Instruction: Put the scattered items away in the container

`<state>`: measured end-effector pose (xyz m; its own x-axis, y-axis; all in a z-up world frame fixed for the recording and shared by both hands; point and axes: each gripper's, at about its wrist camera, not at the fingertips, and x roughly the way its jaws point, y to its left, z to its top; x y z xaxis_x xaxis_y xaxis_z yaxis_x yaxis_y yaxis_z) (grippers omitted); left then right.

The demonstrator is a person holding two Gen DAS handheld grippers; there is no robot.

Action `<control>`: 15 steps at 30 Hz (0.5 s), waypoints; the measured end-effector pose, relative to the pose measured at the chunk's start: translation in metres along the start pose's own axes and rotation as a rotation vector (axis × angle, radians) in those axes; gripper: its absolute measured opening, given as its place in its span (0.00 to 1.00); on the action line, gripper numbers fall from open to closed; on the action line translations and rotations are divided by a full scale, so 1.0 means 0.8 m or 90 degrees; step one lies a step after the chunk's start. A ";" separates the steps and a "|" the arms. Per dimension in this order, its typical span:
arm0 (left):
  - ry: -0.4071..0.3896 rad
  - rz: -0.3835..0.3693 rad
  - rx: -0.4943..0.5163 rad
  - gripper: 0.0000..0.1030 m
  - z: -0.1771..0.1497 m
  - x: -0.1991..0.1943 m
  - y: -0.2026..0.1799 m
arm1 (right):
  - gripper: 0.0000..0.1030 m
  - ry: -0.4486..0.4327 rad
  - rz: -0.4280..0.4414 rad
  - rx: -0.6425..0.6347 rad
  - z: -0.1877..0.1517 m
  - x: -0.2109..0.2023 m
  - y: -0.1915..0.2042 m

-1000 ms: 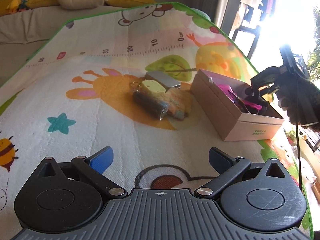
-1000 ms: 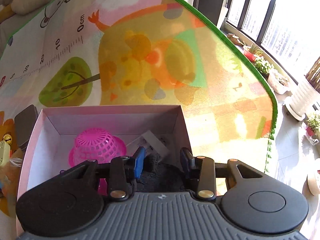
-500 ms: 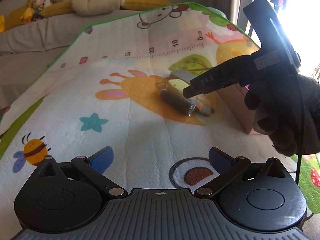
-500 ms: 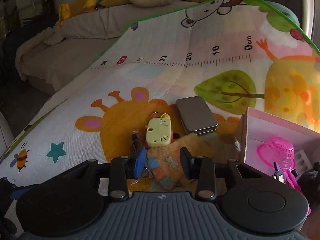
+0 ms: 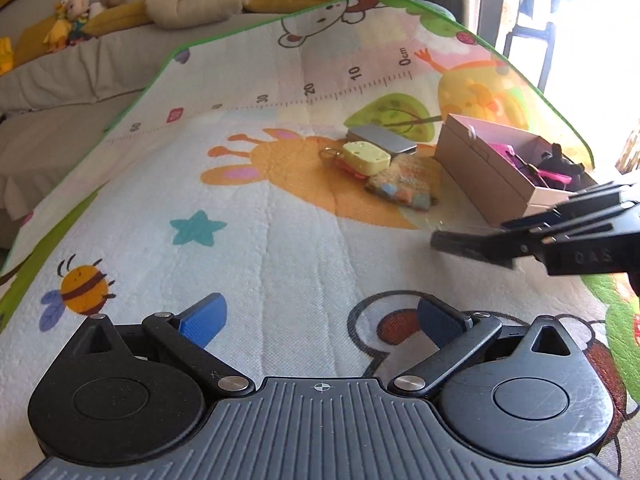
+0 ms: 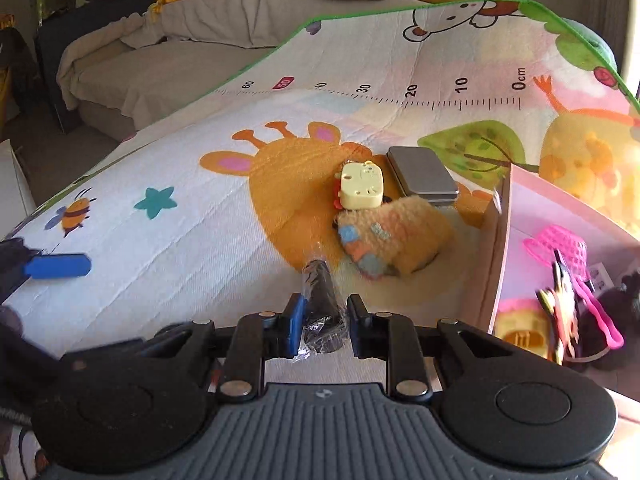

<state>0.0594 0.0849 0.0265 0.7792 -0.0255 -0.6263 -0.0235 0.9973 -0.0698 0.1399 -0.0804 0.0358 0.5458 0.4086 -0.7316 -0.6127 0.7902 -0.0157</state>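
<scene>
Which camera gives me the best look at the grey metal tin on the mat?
The right wrist view: it looks down on the grey tin, showing its whole lid beside the yellow toy. The left wrist view shows the tin smaller, lower-angled, partly behind that toy.

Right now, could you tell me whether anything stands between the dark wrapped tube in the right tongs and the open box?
The right tongs, just closing, hold the dark wrapped tube. The fuzzy orange pouch lies beside the box but aside of the short way; only the box's near wall must be cleared.
</scene>
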 end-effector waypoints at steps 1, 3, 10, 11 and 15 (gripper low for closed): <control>-0.006 -0.013 0.012 1.00 0.005 0.004 -0.007 | 0.22 0.001 0.006 0.007 -0.012 -0.013 -0.006; -0.021 -0.045 0.031 1.00 0.015 0.012 -0.019 | 0.22 0.004 0.011 0.026 -0.040 -0.038 -0.019; -0.034 -0.071 0.121 0.99 0.063 0.085 -0.075 | 0.38 -0.015 -0.062 0.119 -0.122 -0.083 -0.070; -0.026 -0.072 0.130 0.98 0.070 0.099 -0.081 | 0.49 -0.023 -0.069 0.132 -0.129 -0.086 -0.073; 0.003 -0.061 0.140 0.74 0.090 0.142 -0.094 | 0.63 -0.055 -0.072 0.190 -0.156 -0.088 -0.084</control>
<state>0.1945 0.0122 0.0165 0.7681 -0.1199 -0.6291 0.1872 0.9815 0.0414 0.0711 -0.2194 0.0036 0.6549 0.3369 -0.6764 -0.3568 0.9269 0.1162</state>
